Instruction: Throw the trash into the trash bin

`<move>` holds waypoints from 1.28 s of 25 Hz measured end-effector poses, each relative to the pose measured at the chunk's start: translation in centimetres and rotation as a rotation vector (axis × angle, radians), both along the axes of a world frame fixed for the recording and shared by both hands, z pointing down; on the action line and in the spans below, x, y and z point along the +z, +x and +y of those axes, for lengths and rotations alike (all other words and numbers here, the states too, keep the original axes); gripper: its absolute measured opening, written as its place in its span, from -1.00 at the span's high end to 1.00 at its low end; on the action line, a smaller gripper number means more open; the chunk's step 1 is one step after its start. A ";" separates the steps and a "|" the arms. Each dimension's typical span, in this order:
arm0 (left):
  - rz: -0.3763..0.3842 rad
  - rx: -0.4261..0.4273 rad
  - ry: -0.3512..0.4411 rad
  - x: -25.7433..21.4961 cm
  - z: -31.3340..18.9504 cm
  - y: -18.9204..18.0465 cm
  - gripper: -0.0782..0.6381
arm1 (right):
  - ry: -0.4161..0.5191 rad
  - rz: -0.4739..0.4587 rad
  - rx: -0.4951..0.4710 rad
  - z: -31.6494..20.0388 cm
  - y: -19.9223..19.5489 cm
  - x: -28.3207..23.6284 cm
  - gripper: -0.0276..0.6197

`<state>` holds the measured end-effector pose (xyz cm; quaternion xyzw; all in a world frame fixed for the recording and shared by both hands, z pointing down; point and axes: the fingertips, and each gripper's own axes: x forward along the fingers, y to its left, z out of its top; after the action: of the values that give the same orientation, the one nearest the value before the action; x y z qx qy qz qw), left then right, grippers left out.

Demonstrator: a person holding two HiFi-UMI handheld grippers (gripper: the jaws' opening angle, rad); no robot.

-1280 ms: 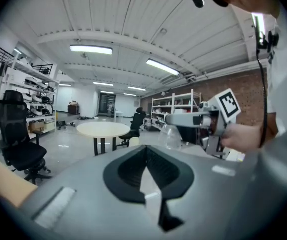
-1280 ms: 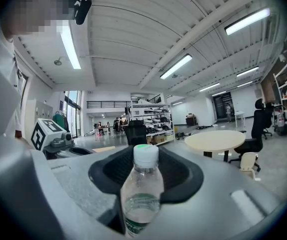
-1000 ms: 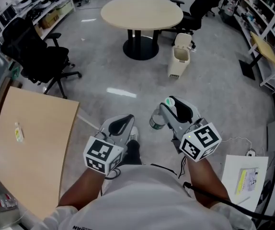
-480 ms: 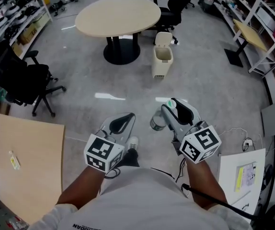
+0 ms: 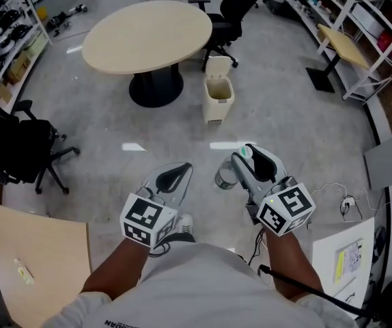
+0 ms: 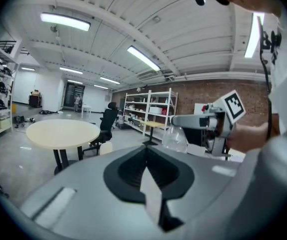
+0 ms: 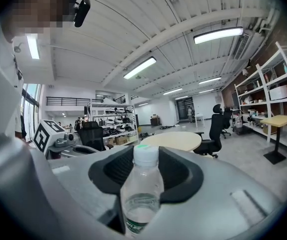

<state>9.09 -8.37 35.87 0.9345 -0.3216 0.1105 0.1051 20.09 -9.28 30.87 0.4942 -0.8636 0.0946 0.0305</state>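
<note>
In the head view the cream trash bin (image 5: 218, 98) stands on the floor beside the round beige table (image 5: 148, 36), ahead of both grippers. My right gripper (image 5: 235, 167) is shut on a clear plastic bottle (image 5: 224, 177). The right gripper view shows that bottle (image 7: 142, 194) upright between the jaws, its pale green cap on top. To the left my left gripper (image 5: 174, 176) is held level, its jaws closed on a thin white scrap (image 6: 151, 196). The bin (image 6: 105, 147) shows small and far off in the left gripper view.
A black office chair (image 5: 18, 149) stands at the left and another (image 5: 230, 5) behind the bin. Shelving (image 5: 360, 19) and a small desk (image 5: 346, 46) line the right. A wooden desk (image 5: 32, 265) lies at lower left, white sheets and cables (image 5: 350, 258) at lower right.
The whole view has shifted toward the round table and the bin, which now sit nearer the middle. The wooden desk has slid back at the left. Both grippers hold as before.
</note>
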 end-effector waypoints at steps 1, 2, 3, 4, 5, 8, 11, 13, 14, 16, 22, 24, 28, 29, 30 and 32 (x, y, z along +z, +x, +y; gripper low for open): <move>0.006 0.008 0.000 0.0 -1.0 0.0 0.76 | 0.001 0.007 0.005 -1.0 -0.1 0.0 0.44; 0.012 0.015 0.002 0.0 -2.0 0.0 0.76 | 0.003 0.014 0.009 -2.1 -0.1 -0.1 0.44; 0.016 0.024 0.004 0.0 -2.9 0.0 0.76 | 0.005 0.018 0.014 -3.1 -0.2 -0.2 0.44; 0.018 0.034 0.006 0.0 -3.8 0.0 0.76 | 0.006 0.020 0.020 -4.0 -0.2 -0.3 0.44; 0.019 0.044 0.007 0.0 -4.6 0.0 0.76 | 0.006 0.019 0.027 -4.8 -0.2 -0.4 0.44; 0.029 0.062 0.012 -0.1 -6.8 -0.1 0.76 | 0.012 0.025 0.045 -6.8 -0.5 -0.9 0.44; 0.042 0.067 0.012 -0.1 -8.9 -0.2 0.76 | 0.019 0.038 0.053 -8.1 -0.9 -1.4 0.44; 0.053 0.077 0.006 -0.2 -9.4 -0.1 0.76 | 0.018 0.049 0.061 -8.5 -0.9 -1.5 0.44; 0.056 0.085 0.004 -0.2 -9.6 0.0 0.76 | 0.017 0.052 0.068 -8.7 -0.8 -1.6 0.44; 0.058 0.097 0.002 -0.1 -9.9 0.3 0.76 | 0.019 0.050 0.084 -8.9 -0.4 -1.8 0.44; 0.056 0.097 -0.007 0.8 -10.7 1.1 0.76 | 0.012 0.042 0.105 -9.5 1.1 -1.0 0.44; 0.048 0.090 -0.009 1.1 -10.9 1.1 0.76 | 0.012 0.030 0.105 -10.1 1.5 -0.6 0.44; 0.029 0.059 -0.011 1.1 -12.3 0.9 0.76 | 0.006 0.011 0.088 -11.7 2.0 -0.3 0.44; 0.025 0.051 -0.009 1.0 -12.8 0.8 0.76 | 0.006 0.007 0.084 -12.1 2.1 -0.3 0.44; 0.022 0.044 -0.006 1.0 -13.3 0.8 0.76 | 0.007 0.003 0.080 -12.6 2.2 -0.3 0.44; 0.015 0.035 -0.003 1.0 -14.2 1.1 0.76 | 0.009 -0.003 0.072 -13.6 2.6 -0.2 0.44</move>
<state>10.22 -22.60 36.84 0.9407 -0.3042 0.1058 0.1067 22.67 -22.87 30.67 0.5250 -0.8457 0.0928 0.0235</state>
